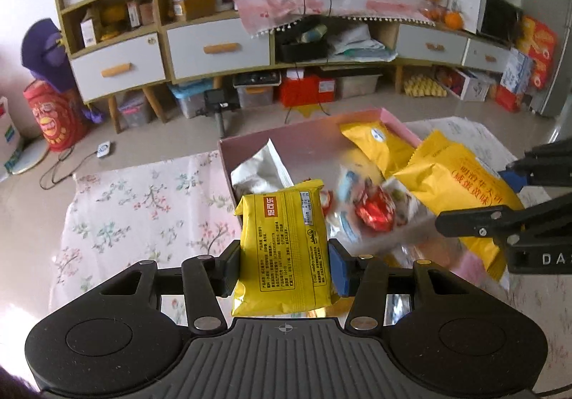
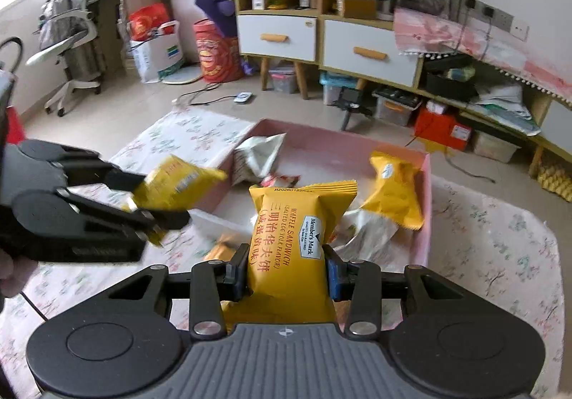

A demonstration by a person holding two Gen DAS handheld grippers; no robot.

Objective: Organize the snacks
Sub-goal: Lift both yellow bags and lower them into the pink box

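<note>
My left gripper (image 1: 284, 263) is shut on a small yellow snack packet (image 1: 282, 249), held upright above the near-left corner of a pink box (image 1: 304, 134). My right gripper (image 2: 286, 270) is shut on an orange-yellow waffle sandwich pack (image 2: 289, 231), lifted over the same box (image 2: 425, 206). Each wrist view shows the other tool: the right gripper (image 1: 493, 195) with its pack (image 1: 461, 184) at the right, the left gripper (image 2: 157, 200) with its packet (image 2: 178, 184) at the left. Inside the box lie a white packet (image 1: 261, 170), another yellow packet (image 1: 379, 145) and a red-wrapped sweet (image 1: 375, 213).
The box sits on a flowered cloth (image 1: 143, 206) spread over the table. Beyond it, on the tiled floor, stand a small tripod (image 1: 220, 106), storage bins and a long wooden cabinet (image 1: 214, 48) with white drawers. An office chair (image 2: 71, 23) stands far left.
</note>
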